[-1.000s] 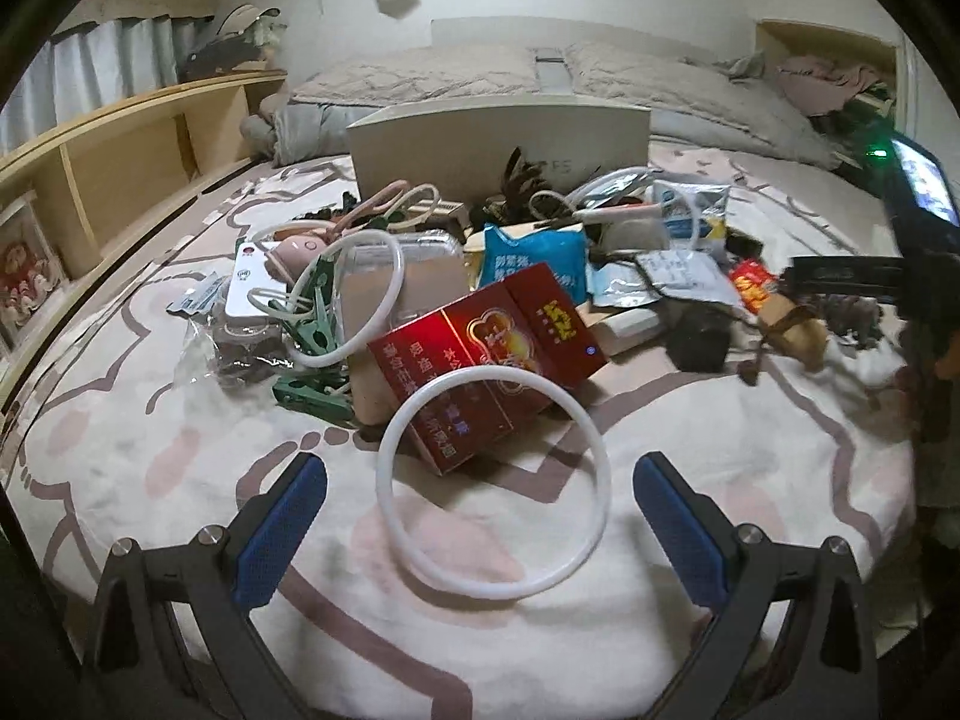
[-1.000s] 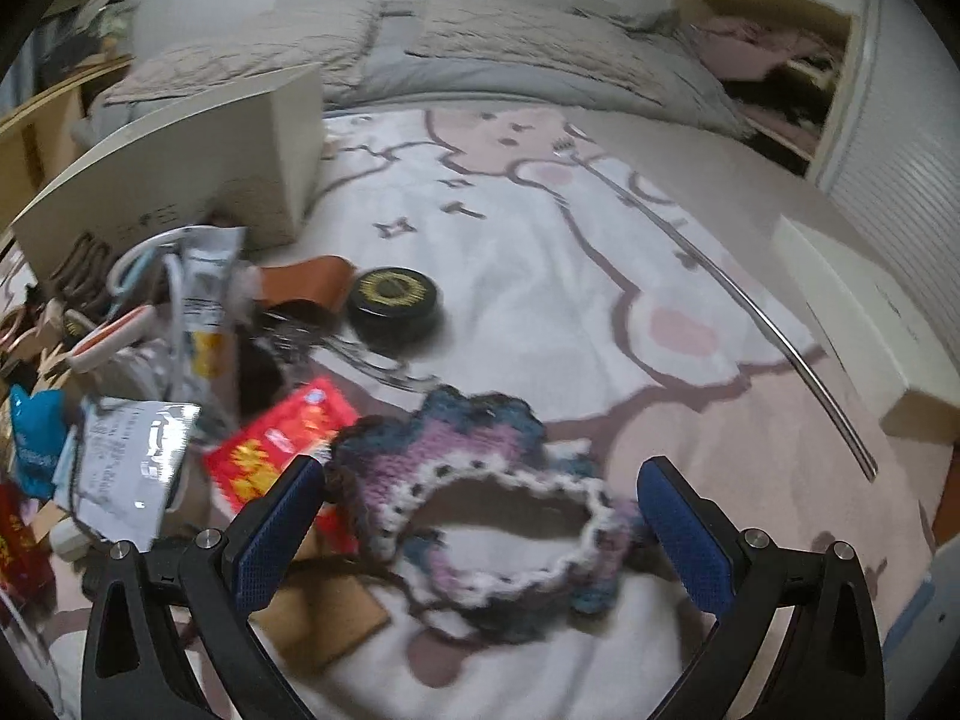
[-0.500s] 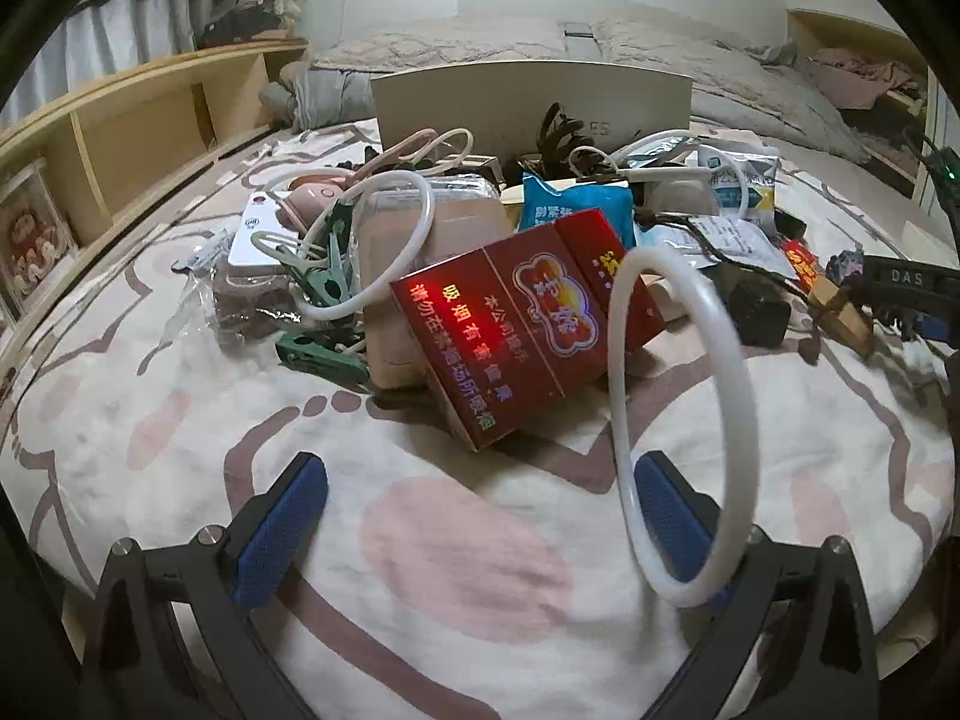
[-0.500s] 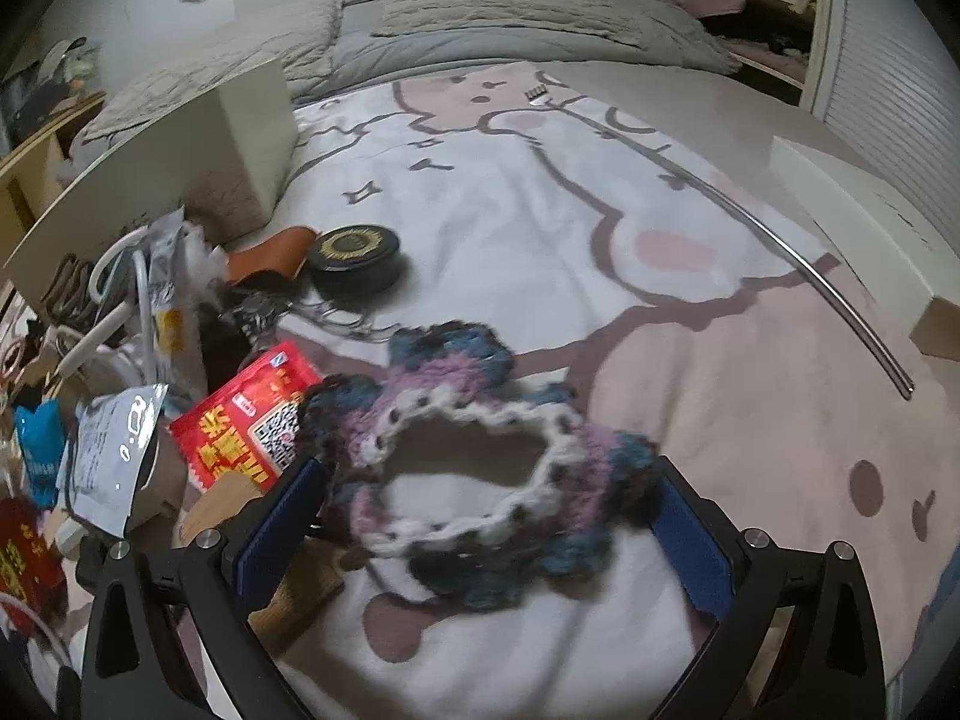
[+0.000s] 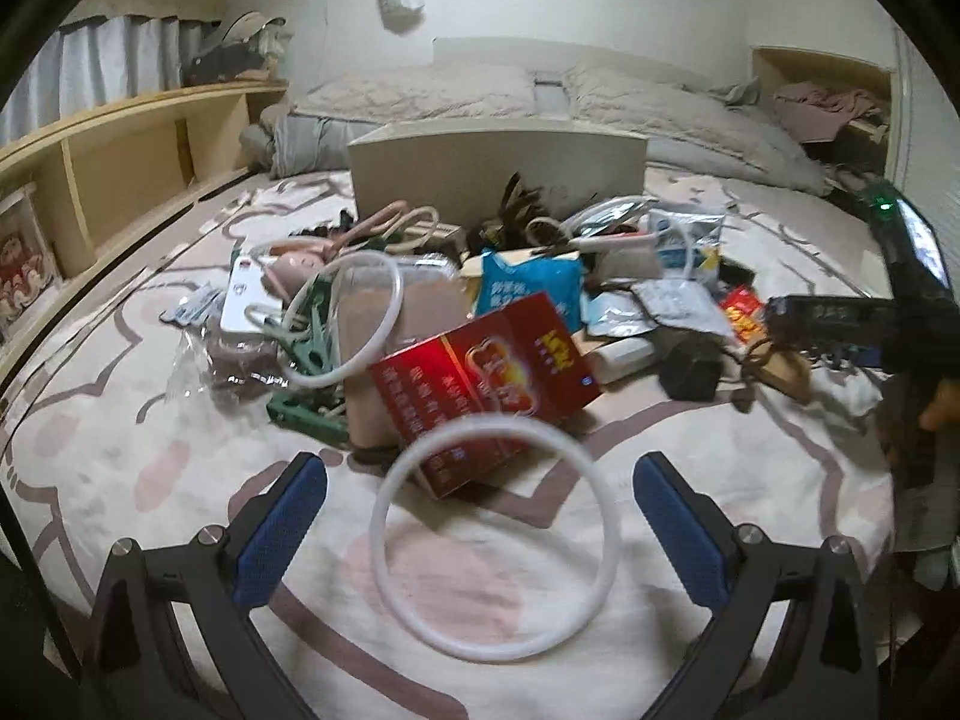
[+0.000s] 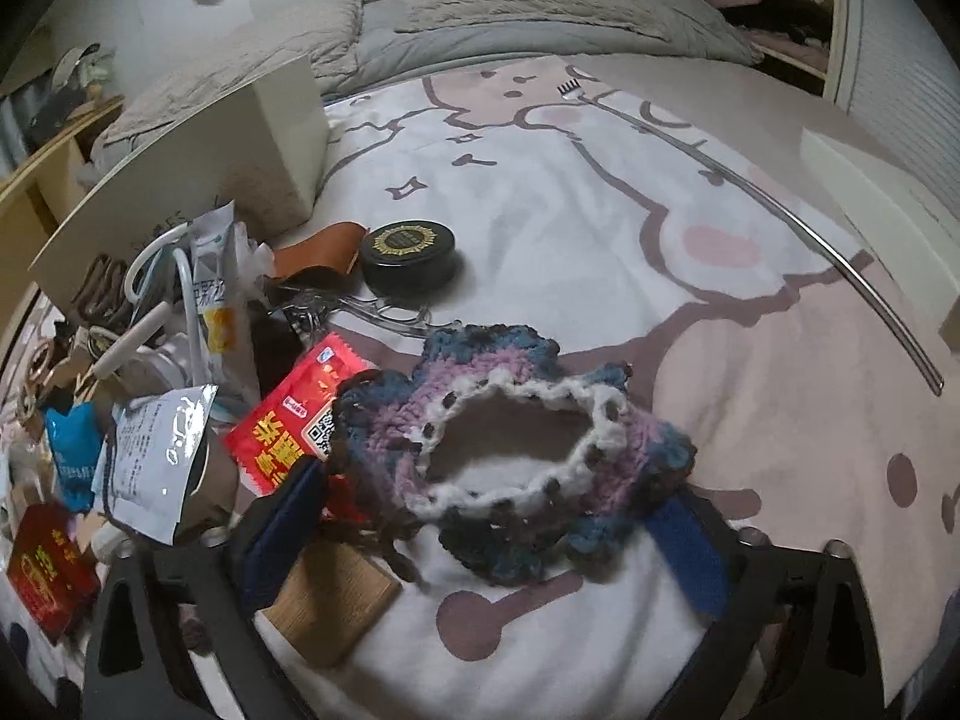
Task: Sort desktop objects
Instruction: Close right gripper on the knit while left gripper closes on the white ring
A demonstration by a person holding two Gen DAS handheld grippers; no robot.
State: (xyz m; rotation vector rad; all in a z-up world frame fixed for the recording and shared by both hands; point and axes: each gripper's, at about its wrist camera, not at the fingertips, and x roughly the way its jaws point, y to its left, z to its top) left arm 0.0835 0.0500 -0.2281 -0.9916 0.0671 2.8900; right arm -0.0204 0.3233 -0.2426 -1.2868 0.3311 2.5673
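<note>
In the left wrist view a thin white ring (image 5: 609,546) lies flat on the pink-patterned bedspread (image 5: 150,480). My left gripper (image 5: 480,519) stands open around it, and neither blue pad touches it. A red carton (image 5: 486,384) leans just beyond the ring at the front of a heap of small items. In the right wrist view a crocheted blue, purple and white scrunchie (image 6: 510,438) sits between the fingers of my right gripper (image 6: 486,534). Its jaws are closing, with the yarn edges lying over both pads (image 6: 282,528). I see no squeeze on the scrunchie.
A white box (image 5: 498,174) stands behind the heap. A black round tin (image 6: 408,255), a red sachet (image 6: 294,426), a wooden block (image 6: 336,597) and a long metal back scratcher (image 6: 750,198) lie near the scrunchie. Shelves (image 5: 120,168) run along the left. Pillows are at the back.
Half a second ago the white ring stood on edge against my left gripper's right finger; now it lies flat between the fingers. The right gripper's fingers have drawn in against the scrunchie.
</note>
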